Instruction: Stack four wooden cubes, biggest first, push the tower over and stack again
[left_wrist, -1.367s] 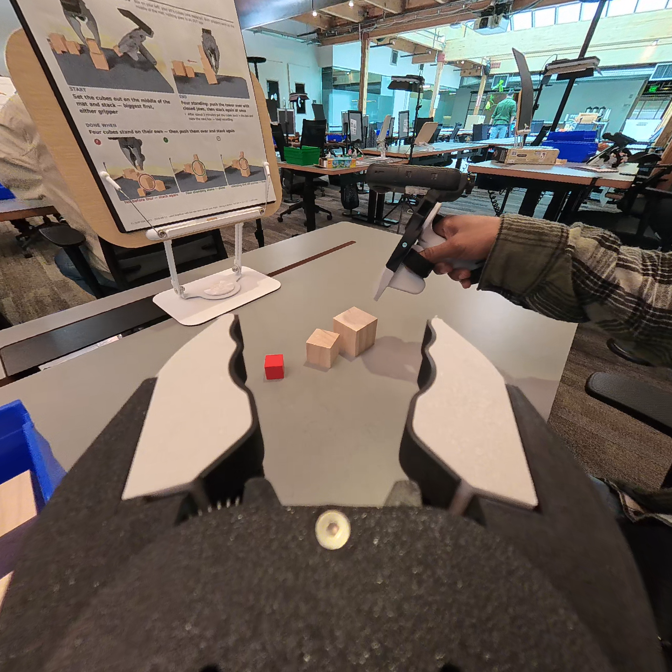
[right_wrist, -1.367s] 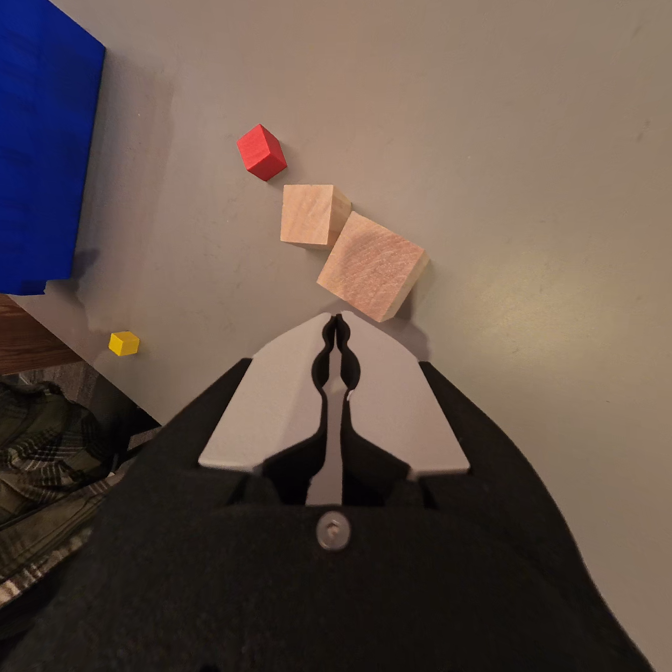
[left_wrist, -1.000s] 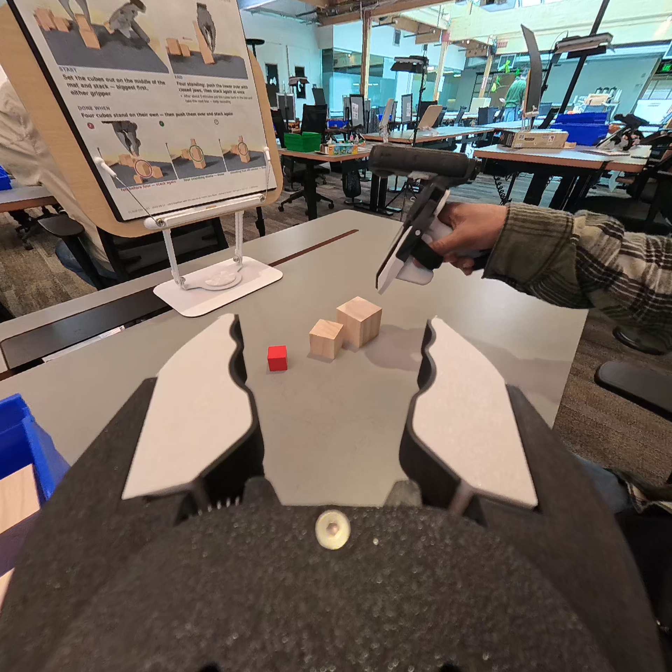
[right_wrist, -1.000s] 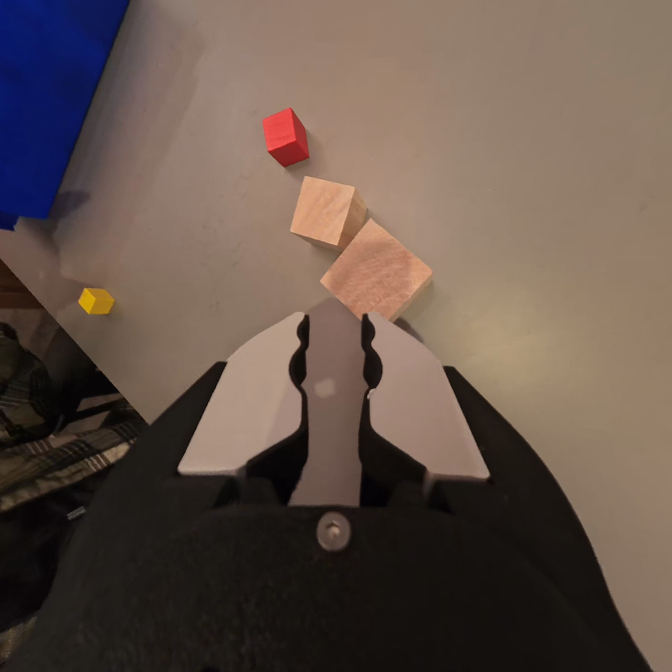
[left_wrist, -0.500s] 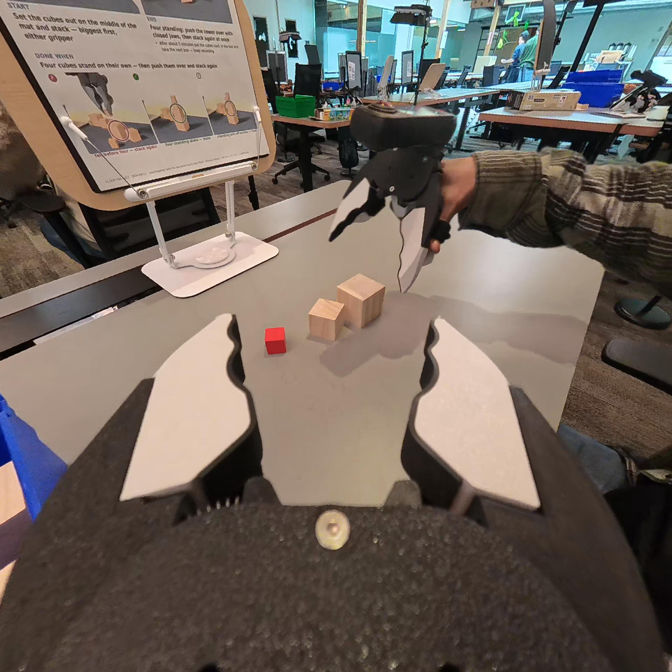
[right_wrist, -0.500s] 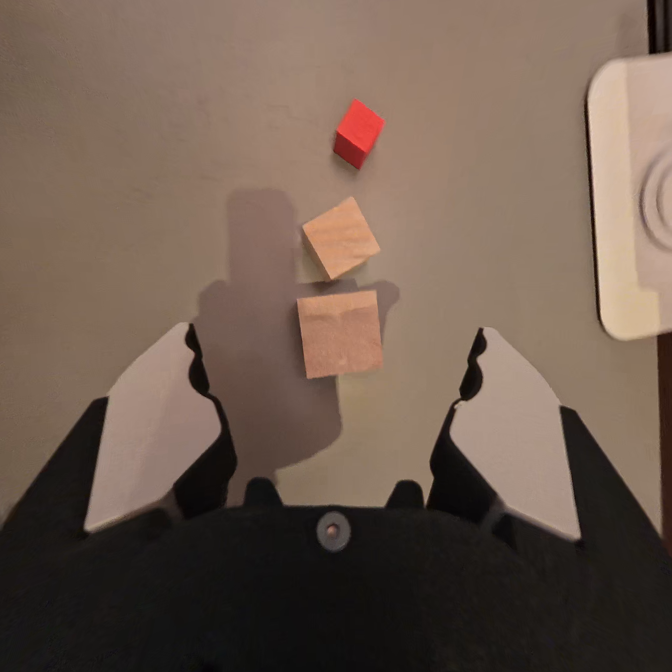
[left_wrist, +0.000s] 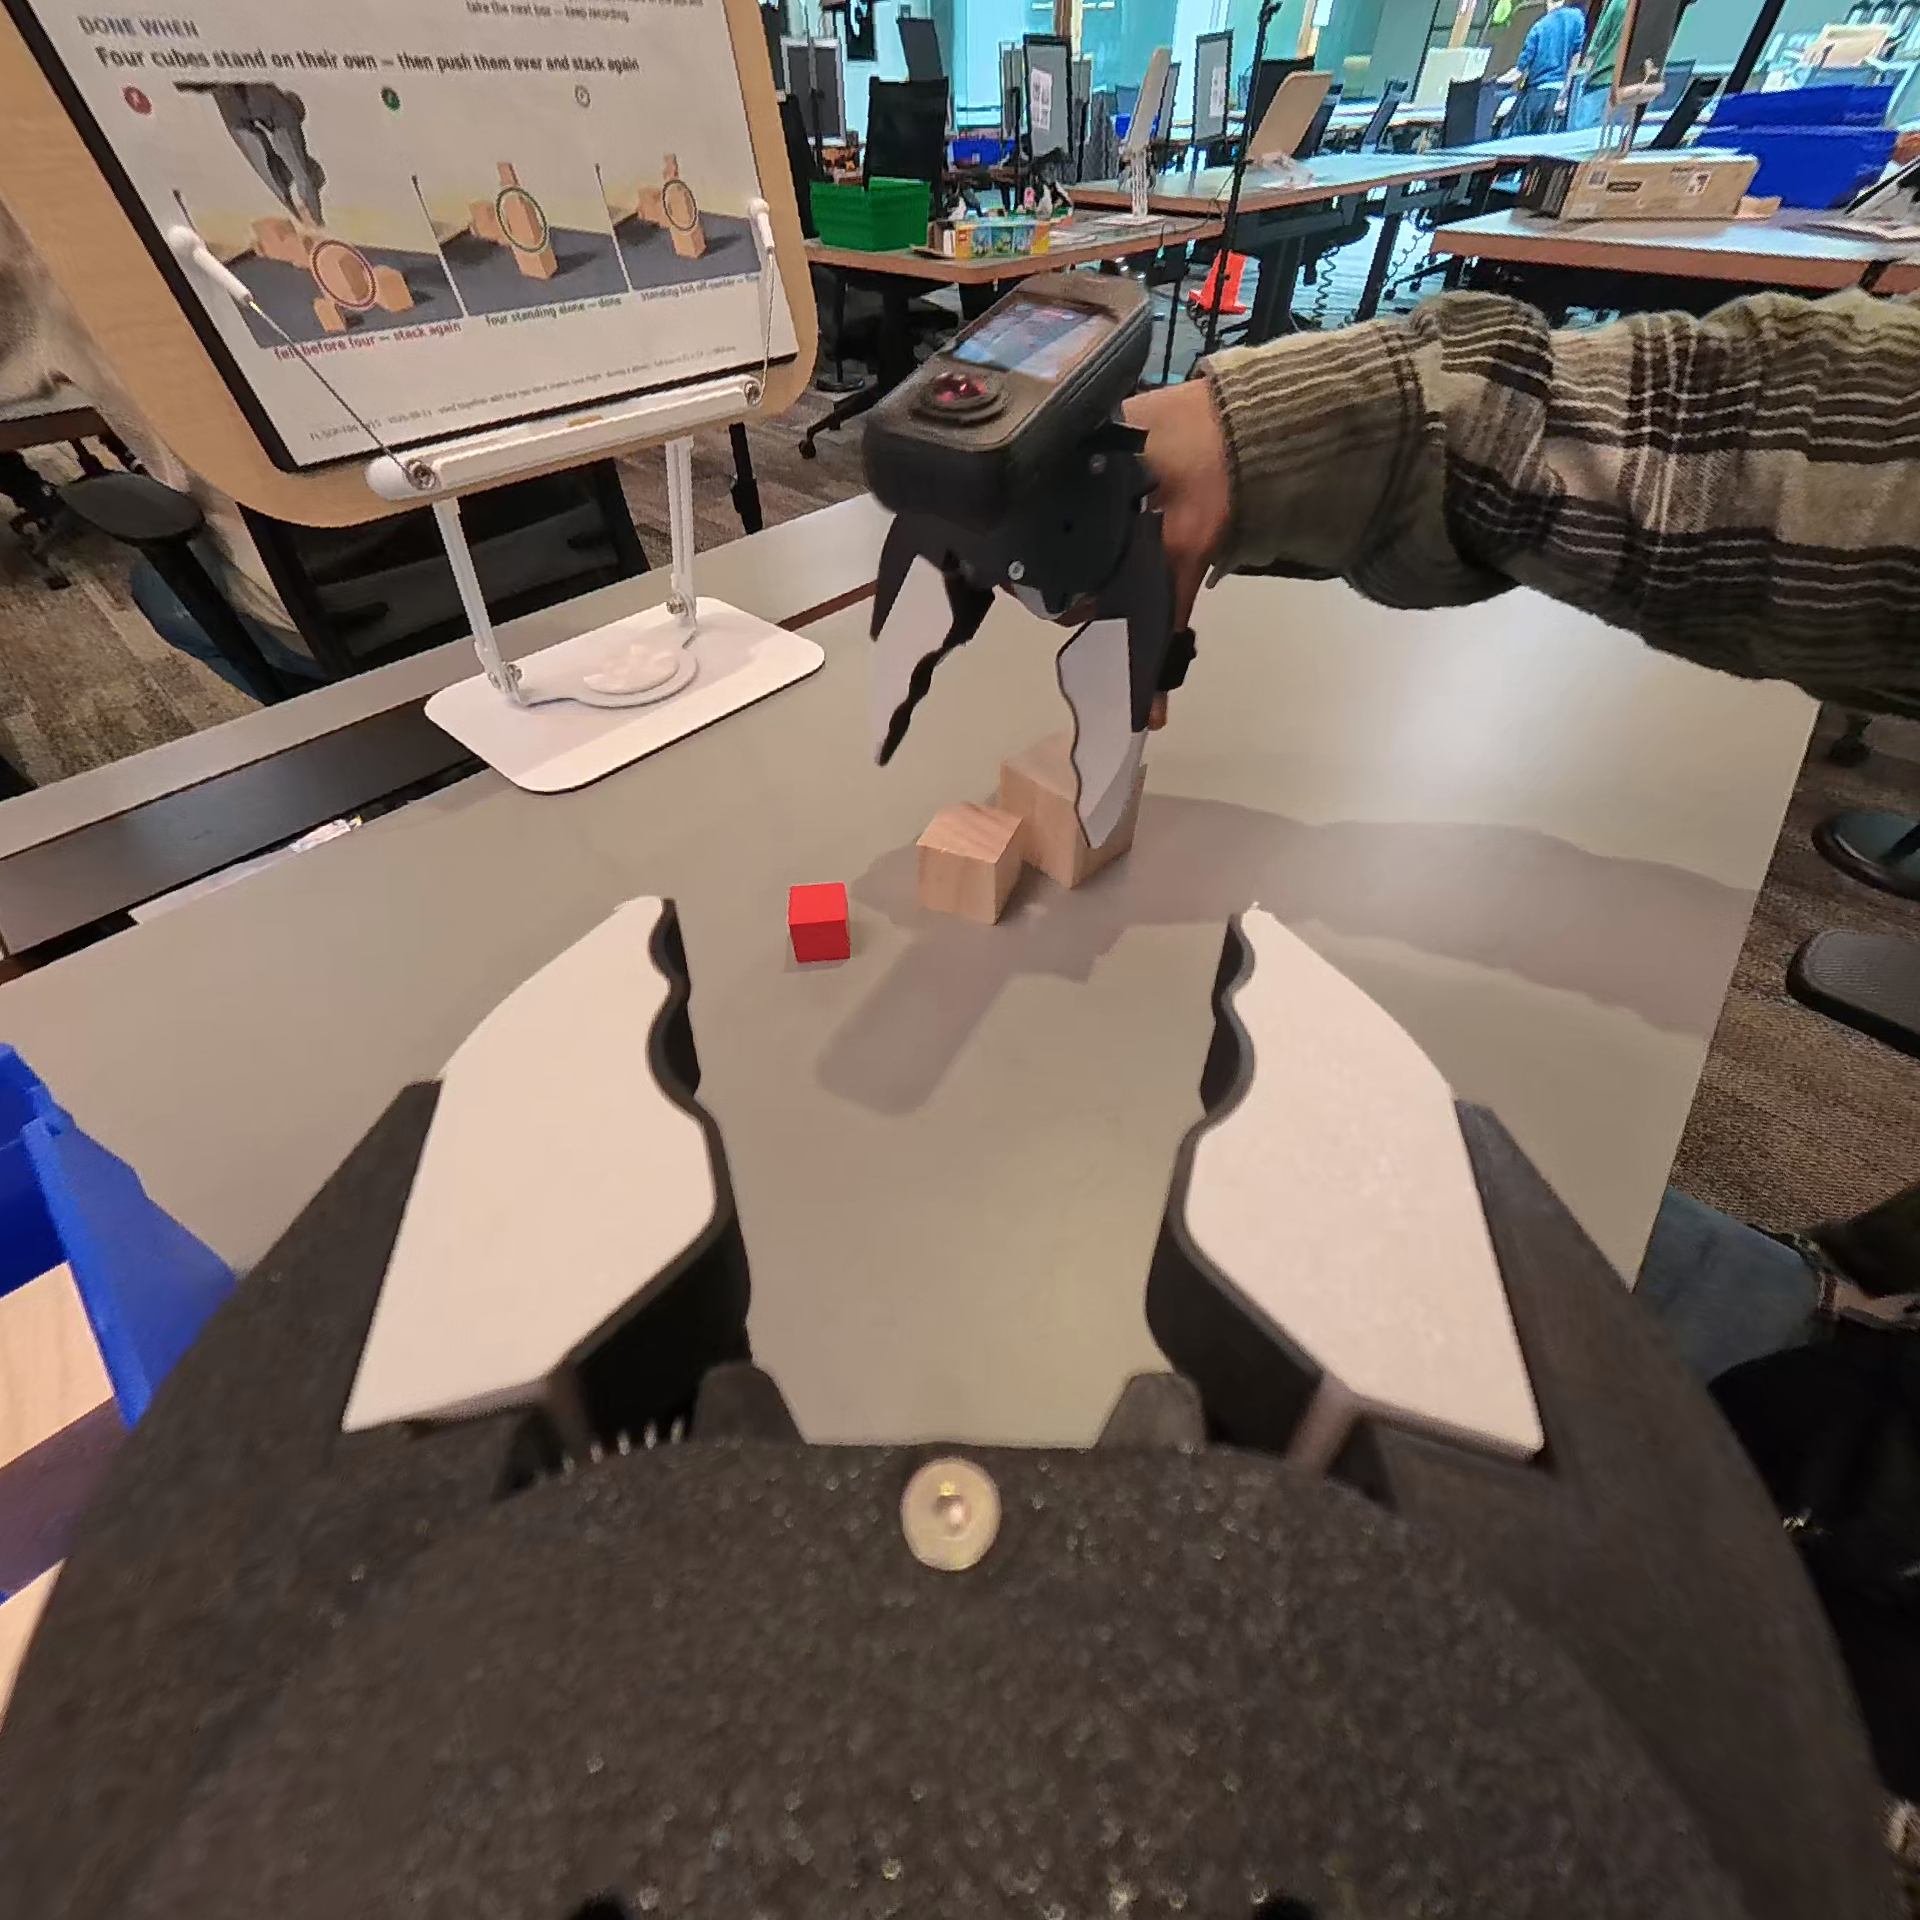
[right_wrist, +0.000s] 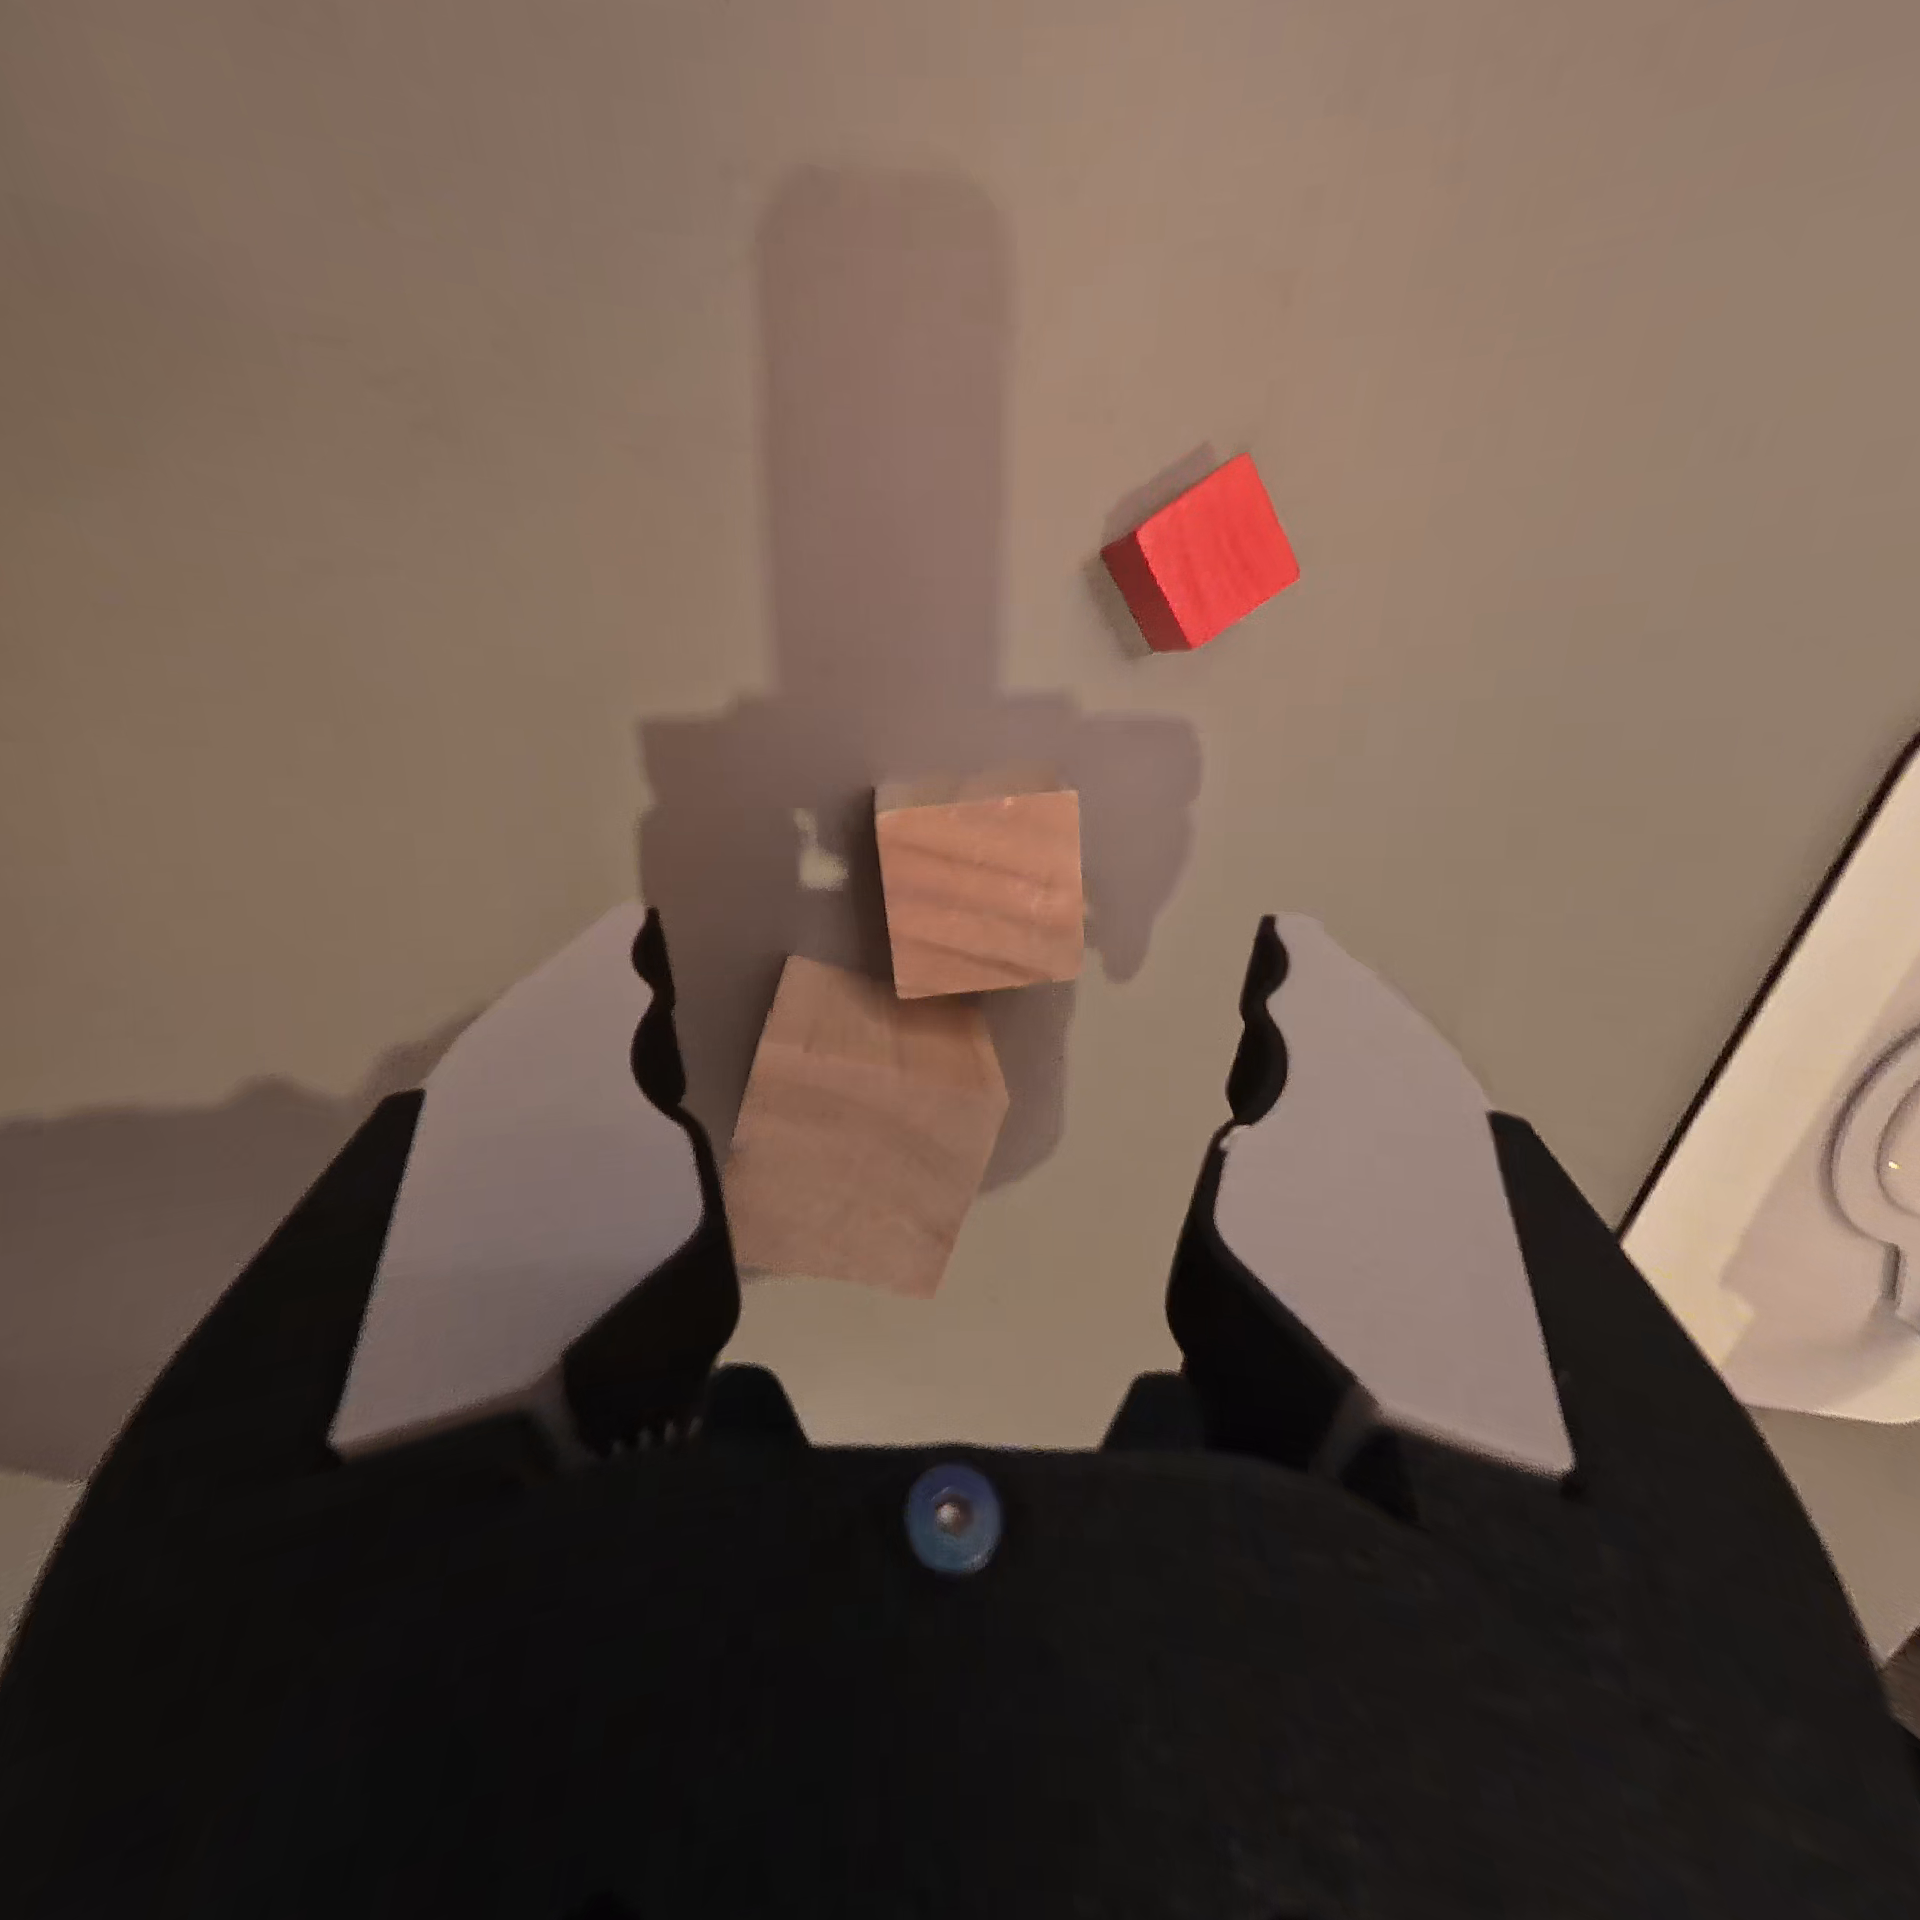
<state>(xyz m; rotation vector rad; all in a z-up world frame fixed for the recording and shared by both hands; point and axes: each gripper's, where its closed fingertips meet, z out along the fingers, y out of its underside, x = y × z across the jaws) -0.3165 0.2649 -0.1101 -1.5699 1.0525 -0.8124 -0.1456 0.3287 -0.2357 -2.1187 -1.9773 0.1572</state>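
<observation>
Grey table fronts an office of desks.

A white printed instruction sheet on a light wooden board held by a white stand bears black headings, small captions and three pictured panels. A brown cardboard box on a far desk bears dark print.
</observation>
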